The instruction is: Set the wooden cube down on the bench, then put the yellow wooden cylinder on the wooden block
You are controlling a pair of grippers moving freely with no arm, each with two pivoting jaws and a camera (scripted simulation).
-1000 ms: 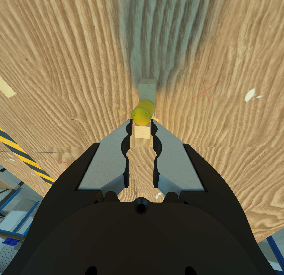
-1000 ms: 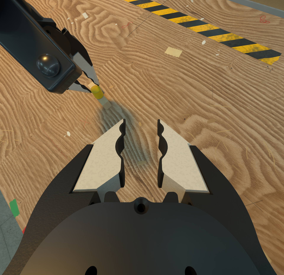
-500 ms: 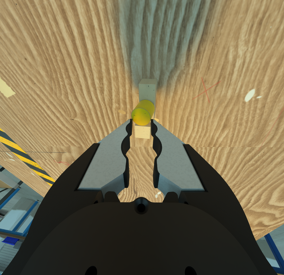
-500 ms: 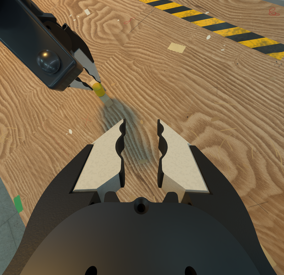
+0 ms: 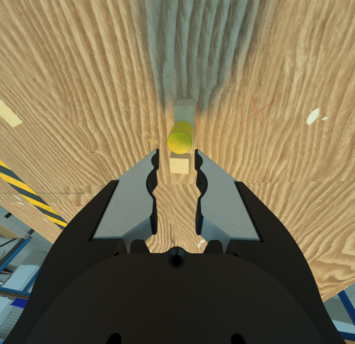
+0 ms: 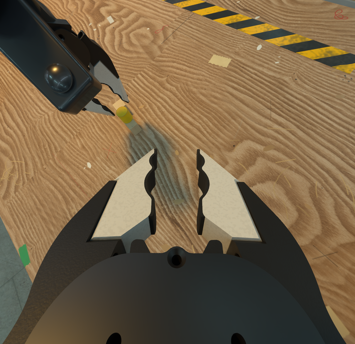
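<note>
**Back the left tongs off the cube without touching the stack**

The left tongs (image 5: 176, 151) point down at the wood-grain tabletop (image 5: 76, 85) with their jaws apart. The small pale wooden cube (image 5: 179, 163) sits between the tips, with a sliver of gap on either side, so nothing is gripped. The cube looks already set down, though its underside is hidden and contact with the tabletop can't be confirmed.

Just beyond it, at 12 o'clock from the tips, is the yellow wooden cylinder (image 5: 179, 141), its round end facing the camera. Behind that, again at 12 o'clock, lies the greyish wooden block (image 5: 184, 110). In the right wrist view the cylinder seems to stand upright on that block, but whether it rests on it or only beside it is not certain.

The step in hand is likely clearing the cube. To do it well, keep the jaws at this width and draw straight back toward 6 o'clock along the finger line. Any sideways drift would nudge the cube, and any push forward would tip the cylinder.

The right tongs (image 6: 176, 152) hover empty with jaws parted, well apart from the three pieces, which lie at their 11 o'clock. They should hold off until the left has cleared.
</note>
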